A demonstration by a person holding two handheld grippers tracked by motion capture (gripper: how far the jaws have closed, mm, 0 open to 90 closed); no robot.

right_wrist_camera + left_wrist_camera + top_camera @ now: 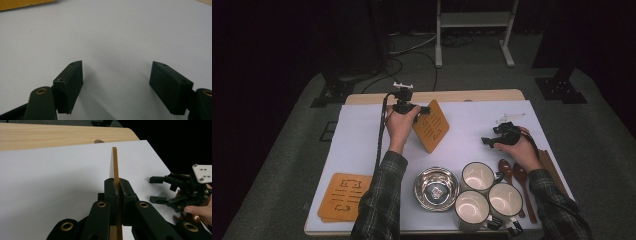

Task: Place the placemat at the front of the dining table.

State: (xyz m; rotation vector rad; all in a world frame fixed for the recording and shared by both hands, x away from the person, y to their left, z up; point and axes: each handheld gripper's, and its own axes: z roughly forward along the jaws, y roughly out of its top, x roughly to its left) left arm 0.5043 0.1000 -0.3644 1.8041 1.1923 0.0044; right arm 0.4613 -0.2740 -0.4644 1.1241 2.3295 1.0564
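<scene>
A thin orange-brown wooden mat [432, 127] with cut-out slots is held up on edge, tilted, over the white sheet [362, 140]. My left gripper [423, 110] is shut on its upper left edge. In the left gripper view the mat [115, 165] runs edge-on between the closed jaws of my left gripper [117, 185]. My right gripper [490, 140] hovers low over the sheet's right part, open and holding nothing. It appears again as the right gripper [158, 190] at the right of the left gripper view. Bare white sheet lies between the open jaws of the right gripper [116, 82].
A stack of similar wooden mats [344, 196] lies at the front left. A steel bowl [436, 188], three mugs [478, 176] and two wooden spoons [518, 177] crowd the front right. The wooden table edge [437, 96] shows beyond the sheet.
</scene>
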